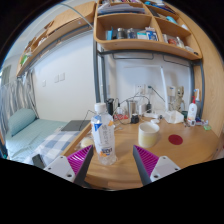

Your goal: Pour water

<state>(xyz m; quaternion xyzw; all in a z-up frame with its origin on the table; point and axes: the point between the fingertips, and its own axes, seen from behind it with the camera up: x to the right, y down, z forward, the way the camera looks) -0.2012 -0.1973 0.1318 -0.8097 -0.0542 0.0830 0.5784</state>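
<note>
A clear plastic water bottle (103, 133) with a white cap and a blue-and-white label stands upright on the wooden desk (125, 168). It is just ahead of my gripper (113, 160), a little toward the left finger. A white cup (149, 134) sits on the desk beyond the right finger, to the right of the bottle. My gripper is open: its magenta pads (82, 158) stand wide apart with bare desk between them, and neither touches the bottle.
A red coaster-like disc (176, 140) lies right of the cup. Small bottles and clutter (190, 113) line the back of the desk. Shelves (140, 30) hang above. A bed (35, 135) lies to the left.
</note>
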